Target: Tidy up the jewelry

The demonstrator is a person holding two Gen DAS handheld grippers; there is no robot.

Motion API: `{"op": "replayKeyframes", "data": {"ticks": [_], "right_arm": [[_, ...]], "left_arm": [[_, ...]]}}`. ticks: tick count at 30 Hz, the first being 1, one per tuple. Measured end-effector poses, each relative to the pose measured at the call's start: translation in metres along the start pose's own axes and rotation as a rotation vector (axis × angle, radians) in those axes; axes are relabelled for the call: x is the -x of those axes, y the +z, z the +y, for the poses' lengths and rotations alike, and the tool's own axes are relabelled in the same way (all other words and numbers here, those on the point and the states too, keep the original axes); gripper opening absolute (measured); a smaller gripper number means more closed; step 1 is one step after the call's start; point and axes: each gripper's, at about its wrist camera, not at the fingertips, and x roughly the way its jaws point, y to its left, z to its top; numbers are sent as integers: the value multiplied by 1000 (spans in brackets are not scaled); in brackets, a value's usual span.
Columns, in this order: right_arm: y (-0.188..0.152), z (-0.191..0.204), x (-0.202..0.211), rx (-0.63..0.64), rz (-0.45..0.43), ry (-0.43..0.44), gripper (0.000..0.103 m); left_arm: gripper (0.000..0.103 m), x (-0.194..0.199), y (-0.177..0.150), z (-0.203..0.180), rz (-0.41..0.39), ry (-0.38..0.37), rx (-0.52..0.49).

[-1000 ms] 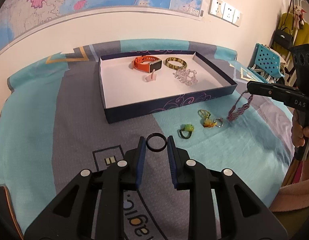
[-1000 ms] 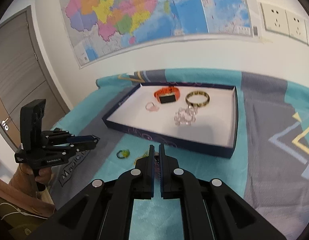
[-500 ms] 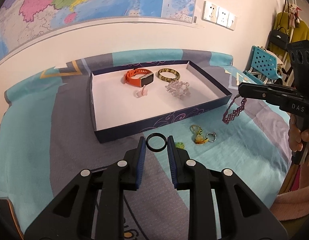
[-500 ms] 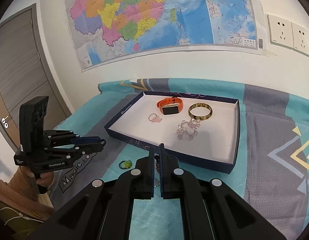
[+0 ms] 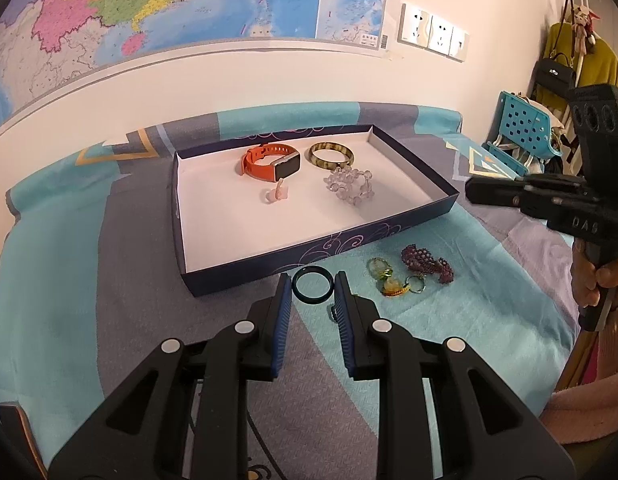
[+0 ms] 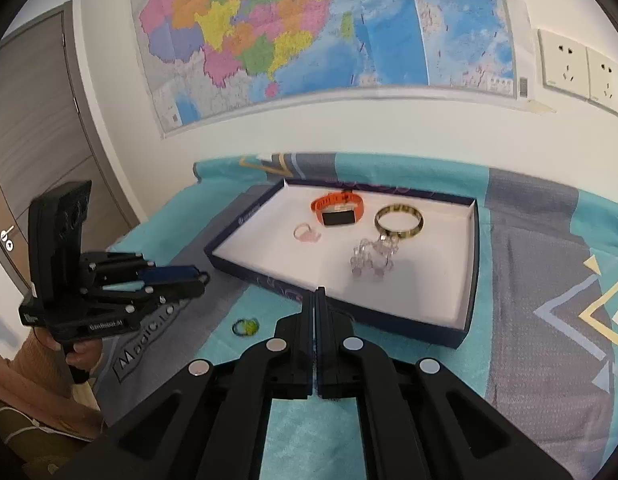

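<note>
1. L gripper (image 5: 312, 289): blue-padded fingers pinch a dark ring (image 5: 312, 284) between their tips. It is held in the air just in front of the near wall of the tray (image 5: 309, 249), which sits at 12 o'clock in the left wrist view.
2. R gripper (image 6: 315, 294): jaws pressed together, nothing visible between them. Tips hang over the tray's near wall in the right wrist view. In the left wrist view it sits at 3 o'clock, fingers closed, gripped by the person's hand (image 5: 597, 280).
3. Tray: shallow, dark blue outside w/ white floor, resting on a teal-and-grey cloth (image 5: 69, 280).
4. Inside the tray, toward the far wall: orange watch (image 5: 269, 162), and just beside it at 3 o'clock an olive-gold bangle (image 5: 331, 155).
5. Pink ring (image 5: 273, 195) lies just in front of the watch; clear bead bracelet (image 5: 349, 186) lies in front of the bangle, approx touching it in the right wrist view.
6. Outside the tray, on the cloth at 4 o'clock from the dark ring: purple beaded piece (image 5: 425, 265) lying in a heap, w/ a yellow-green charm cluster (image 5: 391, 280) just beside it.
7. Small green-yellow ring (image 6: 245, 327) lies on the cloth at 8 o'clock from the R tips, near the L gripper body; detail too small to tell more.
8. Behind: wall map (image 6: 309, 32), sockets (image 5: 433, 34).
</note>
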Motion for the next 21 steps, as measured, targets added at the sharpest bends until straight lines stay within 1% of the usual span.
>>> {"op": "replayKeyframes", "data": {"ticks": [1, 2, 3, 4, 9, 12, 13, 14, 18, 21], "right_arm": [[-3, 0, -5, 7, 20, -16, 13], [-7, -1, -11, 16, 44, -44, 27], [-11, -2, -15, 20, 66, -50, 33], [-16, -4, -23, 20, 99, -50, 35], [-31, -13, -47, 2, 185, -60, 35], [-34, -12, -52, 14, 191, -65, 34], [-34, -10, -53, 25, 194, -69, 28], [-34, -9, -53, 37, 198, -74, 15], [-32, -9, -51, 30, 191, -65, 8], [-29, -10, -44, 13, 166, -45, 3]], "left_arm": [[22, 0, 0, 0, 2, -1, 1], [22, 0, 0, 0, 2, -1, 3], [22, -1, -1, 0, 5, -2, 6], [22, -1, -1, 1, 6, -3, 8], [22, -4, -3, 0, 19, -6, 9], [22, -6, -4, 0, 23, -9, 10], [22, -6, -4, 0, 24, -9, 11], [22, -7, -4, 0, 25, -10, 11], [22, -9, -5, -1, 30, -13, 12], [22, -8, -5, -1, 27, -12, 11]]}}
